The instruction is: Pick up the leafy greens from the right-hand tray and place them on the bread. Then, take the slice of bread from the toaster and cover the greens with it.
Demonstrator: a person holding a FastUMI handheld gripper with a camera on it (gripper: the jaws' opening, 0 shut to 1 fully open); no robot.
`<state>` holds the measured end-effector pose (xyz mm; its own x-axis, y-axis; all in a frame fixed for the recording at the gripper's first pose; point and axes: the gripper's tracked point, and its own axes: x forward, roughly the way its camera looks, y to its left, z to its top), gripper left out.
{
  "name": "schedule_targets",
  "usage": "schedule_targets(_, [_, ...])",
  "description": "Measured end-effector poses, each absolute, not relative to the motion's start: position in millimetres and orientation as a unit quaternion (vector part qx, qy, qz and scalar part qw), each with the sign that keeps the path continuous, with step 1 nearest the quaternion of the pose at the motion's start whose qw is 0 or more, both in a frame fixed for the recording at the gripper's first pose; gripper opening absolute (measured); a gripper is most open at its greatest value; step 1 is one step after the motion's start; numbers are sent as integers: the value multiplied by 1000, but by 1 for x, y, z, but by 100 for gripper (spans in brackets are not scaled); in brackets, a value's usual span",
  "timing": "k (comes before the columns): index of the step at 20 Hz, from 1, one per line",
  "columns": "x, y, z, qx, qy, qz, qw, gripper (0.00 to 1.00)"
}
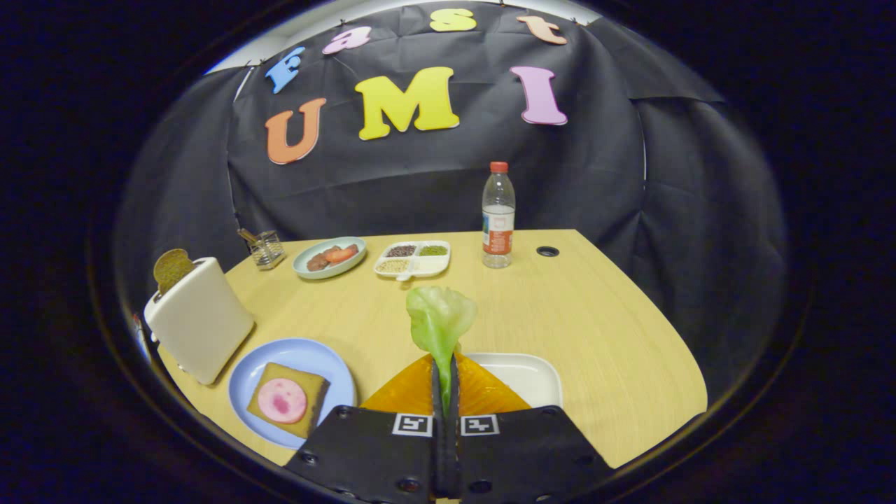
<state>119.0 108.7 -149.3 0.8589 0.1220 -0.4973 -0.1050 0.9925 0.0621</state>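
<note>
Green and crinkled, the leaf [439, 323] stands up from my gripper [444, 381], whose fingers are pressed together on its stem, above the white tray [526, 378] and an orange sheet [413, 393] just ahead of me. Left of the fingers sits a blue plate [292, 388] with bread [287, 400] topped by a pink slice [282, 400], and beyond it the toaster [199, 320] with toast [172, 267] poking out. Farther back on the wooden table [595, 329] are a bottle [498, 217], a divided dish [413, 259] and a bowl [329, 257].
</note>
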Motion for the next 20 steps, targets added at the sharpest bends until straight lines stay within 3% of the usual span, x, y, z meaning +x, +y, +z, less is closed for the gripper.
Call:
schedule_targets(12, [77,260,-150,-42,271,140,951,0])
schedule_targets(20, [75,273,-189,-66,306,127,941,0])
